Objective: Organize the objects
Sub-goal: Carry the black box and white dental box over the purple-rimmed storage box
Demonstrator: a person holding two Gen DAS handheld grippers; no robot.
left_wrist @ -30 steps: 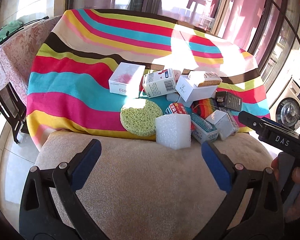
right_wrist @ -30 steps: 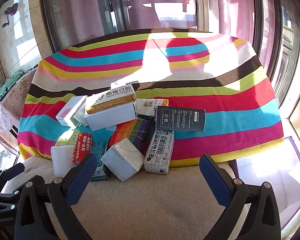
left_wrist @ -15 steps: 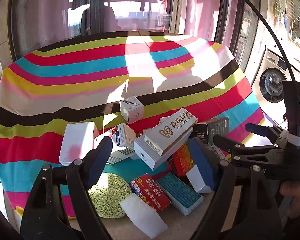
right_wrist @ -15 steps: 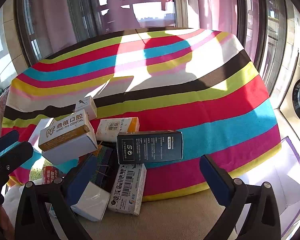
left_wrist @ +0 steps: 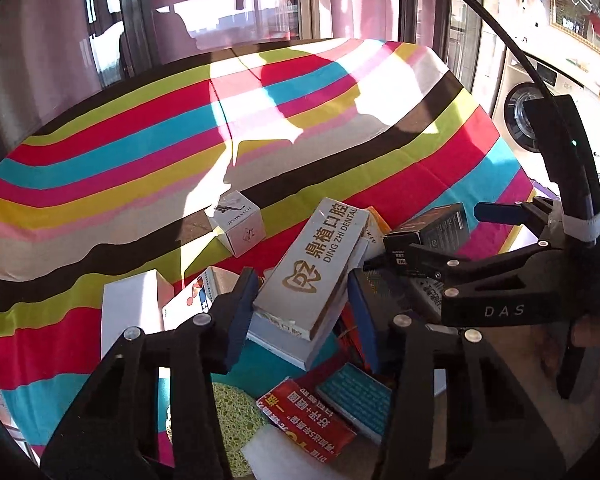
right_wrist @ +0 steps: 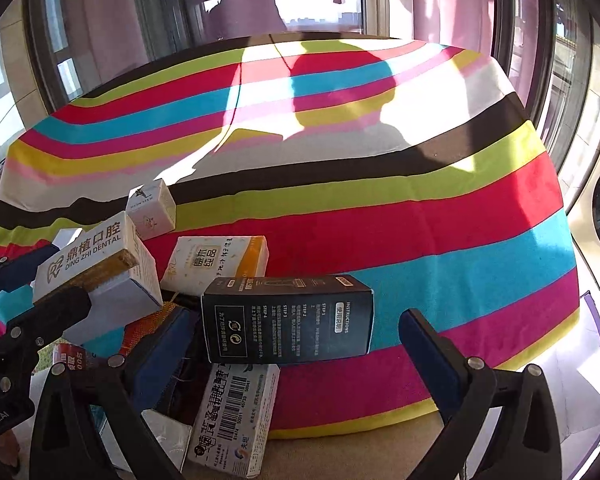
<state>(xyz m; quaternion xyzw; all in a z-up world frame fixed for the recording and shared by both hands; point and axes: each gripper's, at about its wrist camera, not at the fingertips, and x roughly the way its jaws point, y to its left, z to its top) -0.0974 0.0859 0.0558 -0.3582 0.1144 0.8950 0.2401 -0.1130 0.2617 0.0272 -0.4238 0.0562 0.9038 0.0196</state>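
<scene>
A pile of small boxes lies on a striped cloth (left_wrist: 100, 184). My left gripper (left_wrist: 300, 316) is closing on the white-and-gold Ding Zhi Dental box (left_wrist: 316, 268), which lies tilted on a white box. Its blue pads (left_wrist: 240, 312) sit against the box's two long sides. From the right wrist view the same box (right_wrist: 92, 248) shows at the left with the left gripper (right_wrist: 48, 284) around it. My right gripper (right_wrist: 296, 360) stands wide open, and the black instruction box (right_wrist: 288, 320) lies just ahead between its fingertips, not gripped. That black box (left_wrist: 444, 228) sits under the right gripper (left_wrist: 436, 236).
A small white cube box (left_wrist: 240, 228) stands alone behind the pile. A white-and-orange box (right_wrist: 220, 260), a barcode box (right_wrist: 236, 412), a red packet (left_wrist: 308, 420), a teal box (left_wrist: 356, 400) and a green sponge (left_wrist: 232, 420) crowd the pile. A washing machine (left_wrist: 520, 120) stands on the right.
The left gripper swung from the beige cushion to the pile, and its jaws narrowed from wide open to the dental box's sides. The right gripper moved in toward the black box, still wide open.
</scene>
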